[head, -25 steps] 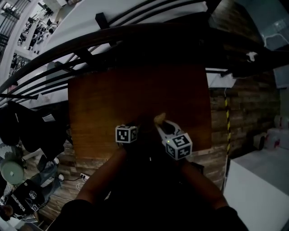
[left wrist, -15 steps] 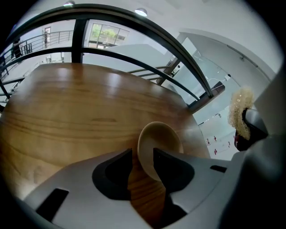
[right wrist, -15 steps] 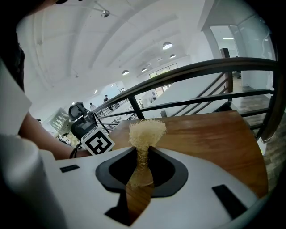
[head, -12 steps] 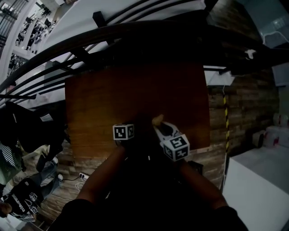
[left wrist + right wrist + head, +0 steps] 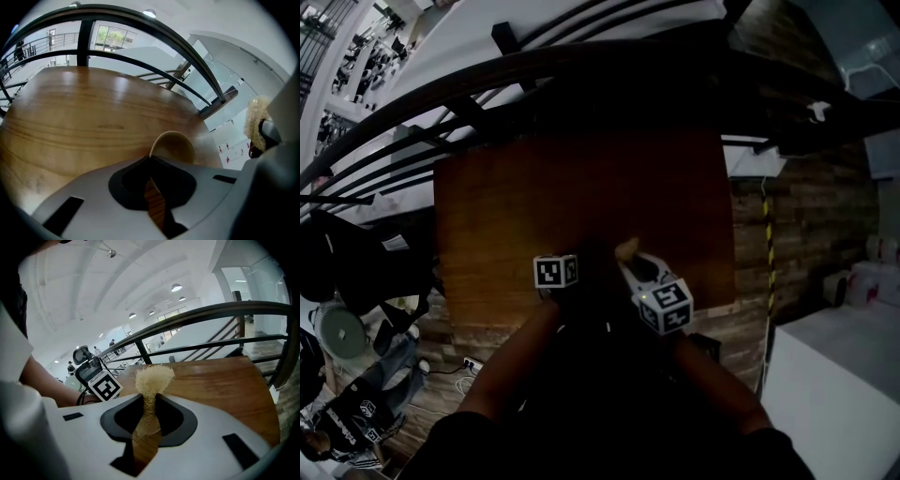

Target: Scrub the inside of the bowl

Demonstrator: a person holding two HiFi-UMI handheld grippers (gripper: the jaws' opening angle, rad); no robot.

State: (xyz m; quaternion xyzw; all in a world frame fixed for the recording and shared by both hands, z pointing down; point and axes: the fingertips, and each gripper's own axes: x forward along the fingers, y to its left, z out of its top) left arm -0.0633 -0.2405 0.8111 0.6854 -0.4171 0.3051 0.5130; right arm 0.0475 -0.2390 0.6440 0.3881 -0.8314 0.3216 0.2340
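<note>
A small wooden bowl [image 5: 174, 146] sits on the wooden table [image 5: 84, 122] near its right edge. My left gripper [image 5: 150, 158] has just been closing, and its jaws now meet on the bowl's near left rim. My right gripper [image 5: 149, 399] is shut on a tan fibrous scrubber [image 5: 153, 377], whose tuft sticks up past the jaws. The left gripper view shows the scrubber [image 5: 256, 117] hanging to the right of the bowl, apart from it. In the dark head view both marker cubes [image 5: 555, 272] [image 5: 666, 305] sit near the table's front edge, with the scrubber [image 5: 627, 249] between them. The bowl is lost in shadow there.
A black curved railing [image 5: 487, 89] runs beyond the table's far edge. The table's right edge [image 5: 733, 234] drops to a brick-patterned floor. Bags and people [image 5: 356, 412] lie below at the lower left. Bare tabletop [image 5: 516, 206] stretches left of and beyond the grippers.
Both grippers stay at about the same spot by the table's front edge; the whole view has shifted slightly. The head view is too dark to show the jaws.
</note>
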